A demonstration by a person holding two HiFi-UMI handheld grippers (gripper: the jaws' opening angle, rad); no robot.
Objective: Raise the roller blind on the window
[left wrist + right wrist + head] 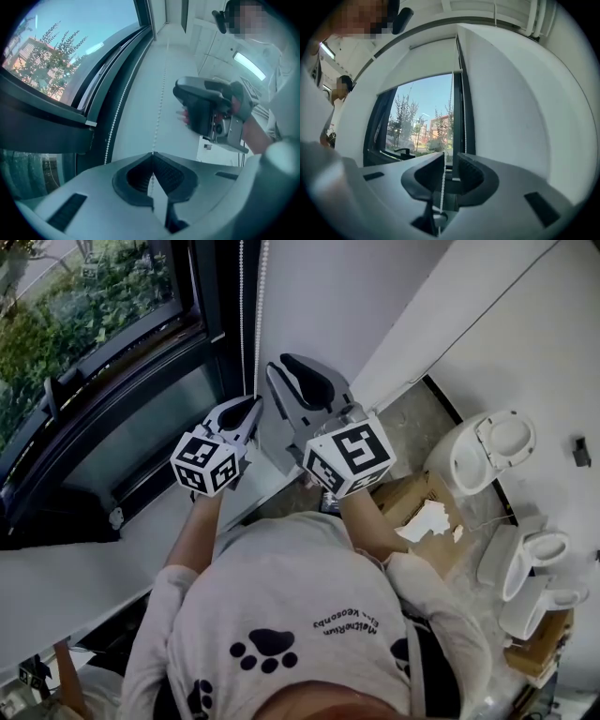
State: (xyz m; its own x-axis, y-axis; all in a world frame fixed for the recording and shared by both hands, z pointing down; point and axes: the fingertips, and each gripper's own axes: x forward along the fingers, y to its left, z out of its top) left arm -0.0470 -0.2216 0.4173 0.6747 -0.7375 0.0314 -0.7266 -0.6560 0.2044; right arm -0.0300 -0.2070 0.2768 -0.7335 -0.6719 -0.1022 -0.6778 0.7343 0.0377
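One bead chain [160, 108]: left gripper [152, 154] pinches it as anchor, right gripper [451, 161] straddles it spread, likely seeking a higher grip.

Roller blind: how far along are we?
Done: the blind is part-way up, with glass showing beneath it. In hand: the left gripper is shut on the bead chain; the right gripper is open higher up, the chain running between its jaws. Left: probably close and pull, likely several times; the blind covers the top of the glass.
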